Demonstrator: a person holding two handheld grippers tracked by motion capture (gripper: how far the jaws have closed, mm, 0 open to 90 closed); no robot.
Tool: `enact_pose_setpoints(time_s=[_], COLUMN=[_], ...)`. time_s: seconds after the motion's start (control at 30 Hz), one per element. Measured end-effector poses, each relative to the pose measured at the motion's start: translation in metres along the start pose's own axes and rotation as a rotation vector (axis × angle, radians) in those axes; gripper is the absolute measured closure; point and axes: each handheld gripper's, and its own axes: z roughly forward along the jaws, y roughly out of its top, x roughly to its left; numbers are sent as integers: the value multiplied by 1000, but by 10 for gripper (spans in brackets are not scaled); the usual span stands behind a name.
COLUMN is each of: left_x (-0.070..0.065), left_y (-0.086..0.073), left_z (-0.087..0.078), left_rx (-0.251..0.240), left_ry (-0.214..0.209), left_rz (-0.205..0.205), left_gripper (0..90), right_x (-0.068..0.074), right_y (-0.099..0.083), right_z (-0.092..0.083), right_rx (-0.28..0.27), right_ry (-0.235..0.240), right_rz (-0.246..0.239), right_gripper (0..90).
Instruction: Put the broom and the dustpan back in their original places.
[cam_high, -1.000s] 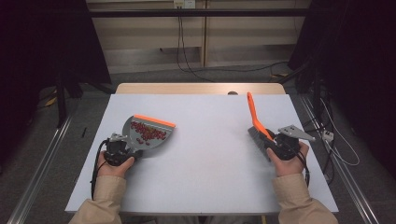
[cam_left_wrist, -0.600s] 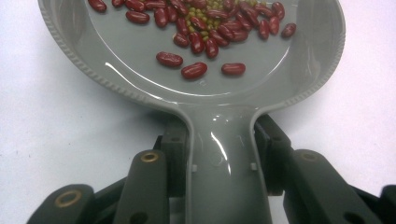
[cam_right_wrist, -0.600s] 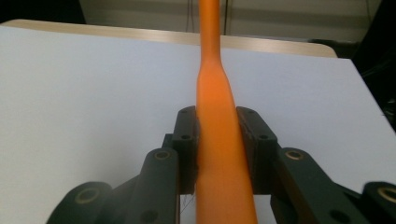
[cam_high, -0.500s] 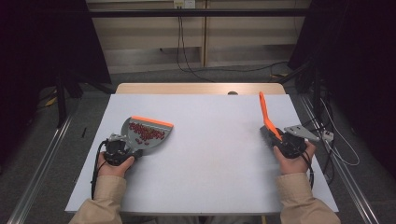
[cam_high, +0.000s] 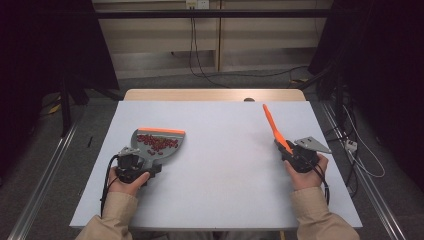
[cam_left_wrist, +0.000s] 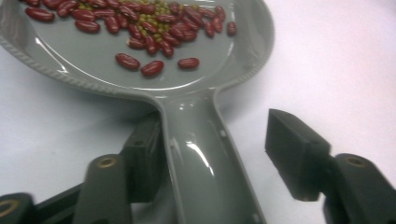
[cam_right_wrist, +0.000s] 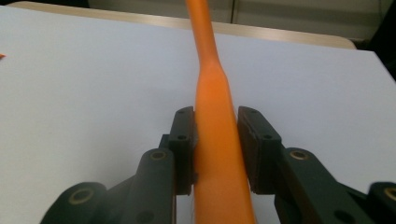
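While the left gripper (cam_left_wrist: 219, 158) has just been opening around the dustpan (cam_high: 157, 144) handle, beans (cam_left_wrist: 154, 28) inside, right gripper (cam_right_wrist: 215, 154) clamping an orange, perhaps brush, handle (cam_right_wrist: 212, 116).

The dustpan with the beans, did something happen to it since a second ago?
The left hand-held gripper has just been opening its jaws and has let go of the dustpan handle; one pad stands clear of it. The right hand-held gripper carried the orange stick toward the table's right edge, then part-way back, jaws clamped on it. The dustpan and the beans kept their place.
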Motion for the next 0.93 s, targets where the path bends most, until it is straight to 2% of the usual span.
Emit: enact_pose_setpoints(time_s=[0.1,0.17,0.2,0.27,0.37,0.47,0.53,0.7,0.93], left_x=[-2,-4,-5,-6,-9,-10,-9,-6,-5], left_y=[-1,-1,-1,-2,-3,-2,-1,-2,-2], left_z=[-1,-2,-4,-7,-11,-14,-15,-18,-18], left_rx=[-11,-21,-30,-54,-98,-161,-192,-221,-226], left_ry=[-11,-28,-31,-29,-36,-48,-64,-125,-145], left_rz=[-4,-8,-12,2,30,86,103,153,172], left_gripper=[348,281,251,211,157,113,98,74,69], right_x=[7,11,13,16,20,21,21,20,27], right_y=[1,1,1,1,3,1,-3,-13,-22], right_z=[1,3,4,6,1,-4,-8,-19,-25], right_rx=[2,1,-5,-31,-78,-77,-74,-58,-42], right_ry=[15,23,46,141,193,222,232,303,347], right_rz=[-6,-9,5,59,83,78,64,42,-18], right_gripper=[684,671,653,589,517,467,425,318,250])
